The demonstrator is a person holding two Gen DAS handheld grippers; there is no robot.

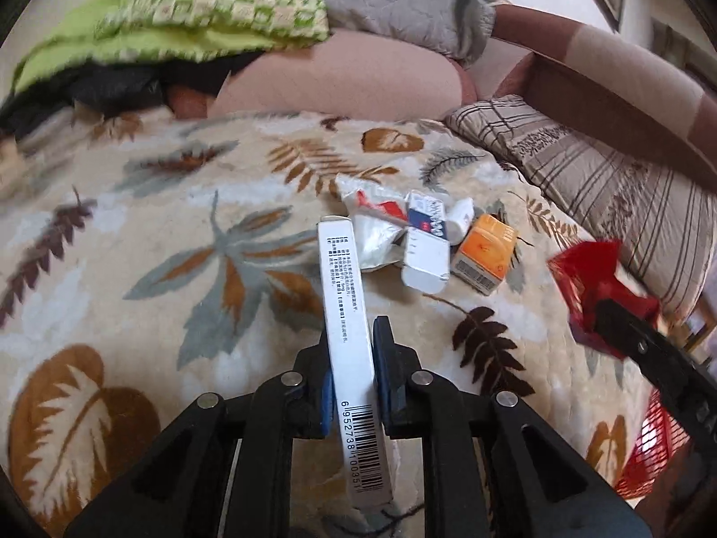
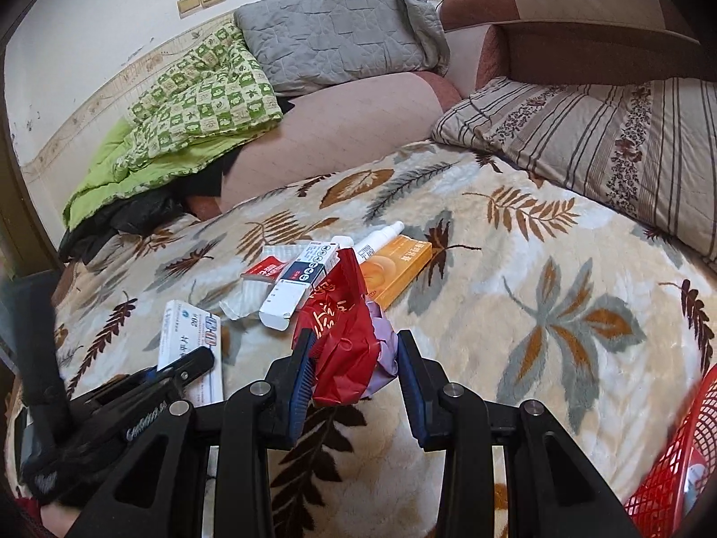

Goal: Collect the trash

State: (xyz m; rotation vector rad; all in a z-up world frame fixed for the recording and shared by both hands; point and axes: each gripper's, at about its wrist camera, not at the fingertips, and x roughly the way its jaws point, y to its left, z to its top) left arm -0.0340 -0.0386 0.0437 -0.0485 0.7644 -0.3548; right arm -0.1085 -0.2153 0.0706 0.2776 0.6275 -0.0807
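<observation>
Left gripper [image 1: 352, 385]: pinching a long white cardboard box with barcode [image 1: 347, 314].
Right gripper [image 2: 354, 372]: clamped on a crumpled red plastic bag [image 2: 343, 336].
Left to collect: orange carton [image 2: 396, 269] and white boxes [image 2: 295, 287] ahead of both.
Red mesh basket [image 2: 672, 470]: lower right; contents unclear.

Leaf-print blanket [image 2: 515, 278], boxes [image 2: 287, 287], striped pillow [image 2: 605, 143]

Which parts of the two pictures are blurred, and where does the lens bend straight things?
Left wrist view: the green quilt and the red bag are smeared by motion, while the white box in the left gripper is sharp. Right wrist view: mostly sharp; the wall border curves, and dark corners frame both views.
</observation>
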